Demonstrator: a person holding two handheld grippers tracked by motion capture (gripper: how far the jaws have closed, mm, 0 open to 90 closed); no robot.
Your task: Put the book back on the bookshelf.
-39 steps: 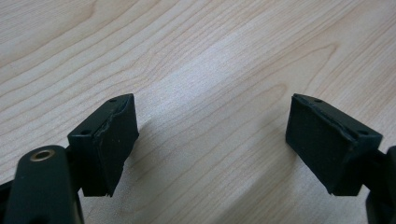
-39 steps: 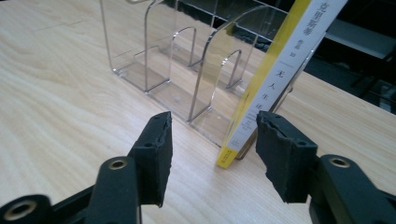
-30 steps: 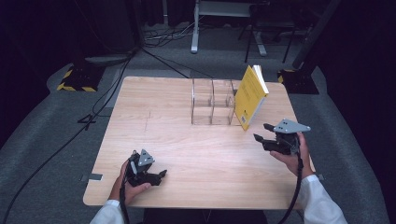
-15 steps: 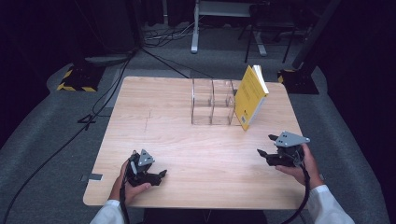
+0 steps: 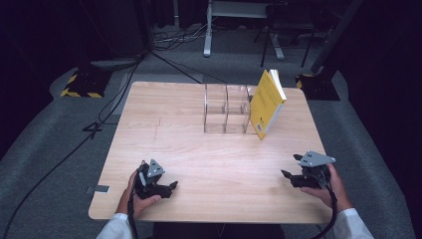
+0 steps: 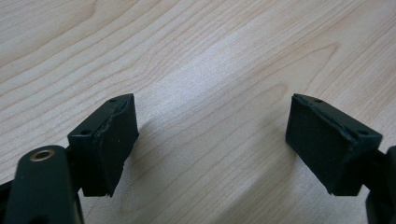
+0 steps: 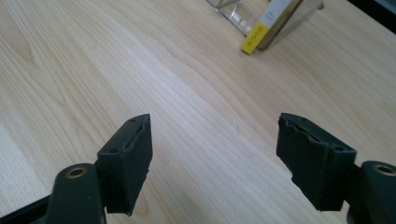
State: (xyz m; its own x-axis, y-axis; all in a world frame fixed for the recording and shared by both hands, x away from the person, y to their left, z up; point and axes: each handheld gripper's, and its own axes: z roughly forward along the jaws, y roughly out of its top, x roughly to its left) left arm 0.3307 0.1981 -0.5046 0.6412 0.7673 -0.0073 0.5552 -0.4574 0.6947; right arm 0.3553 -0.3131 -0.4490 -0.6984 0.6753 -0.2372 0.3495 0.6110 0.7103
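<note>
Over on the near right corner of the wooden worktop (image 5: 209, 149), the right tongs (image 5: 291, 172) sit low in the person's right hand (image 5: 331, 186), jaws spread wide with bare wood between them and nothing gripped; those jaws have just been opening. In the right gripper view the two black pads (image 7: 133, 158) frame plain wood grain, and up ahead, well apart from them, there's the yellow book (image 7: 266, 25) leaning against the clear plastic organiser (image 7: 229, 11). From the high view that book (image 5: 266, 102) stands tilted, its lower corner on the worktop and its upper part propped against the right end of the clear organiser (image 5: 226, 109), which sits toward the far middle of the worktop. Down at the near left, the left tongs (image 5: 171, 185) rest in the left hand (image 5: 137, 196), released too: the left gripper view shows both pads (image 6: 109, 140) parted over empty wood, close above the surface. Both tongs are well apart from each other and from the book.
</note>
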